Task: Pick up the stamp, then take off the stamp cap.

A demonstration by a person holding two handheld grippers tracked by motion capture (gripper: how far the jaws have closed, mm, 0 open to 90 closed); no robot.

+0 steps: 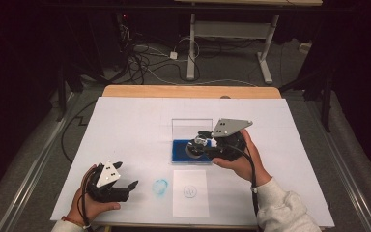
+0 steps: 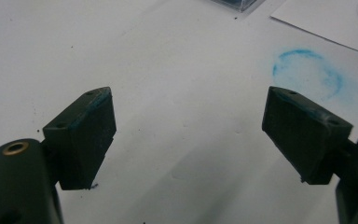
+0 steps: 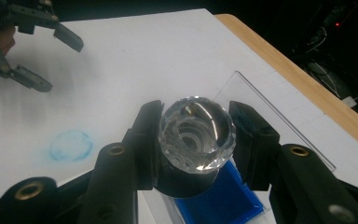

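A stamp with a faceted clear knob (image 3: 196, 135) and a round black base sits between the jaws of my right gripper (image 3: 196, 122), which is shut on it. The stamp (image 1: 196, 145) is over the blue ink pad (image 1: 178, 153) in its clear case, whose lid (image 1: 191, 126) stands up behind. Whether the base touches the pad (image 3: 223, 200) I cannot tell. My left gripper (image 1: 128, 174) rests at the front left, open with nothing between its pads (image 2: 86, 135). A blue ring-shaped print (image 1: 160, 186) marks the white sheet between the two hands.
A small white paper (image 1: 191, 193) with a faint round print lies at the front, just right of the blue ring (image 2: 289, 53). The white sheet (image 1: 125, 125) covers most of the wooden table (image 1: 188, 91). Beyond the table lie floor cables and a desk frame (image 1: 192, 43).
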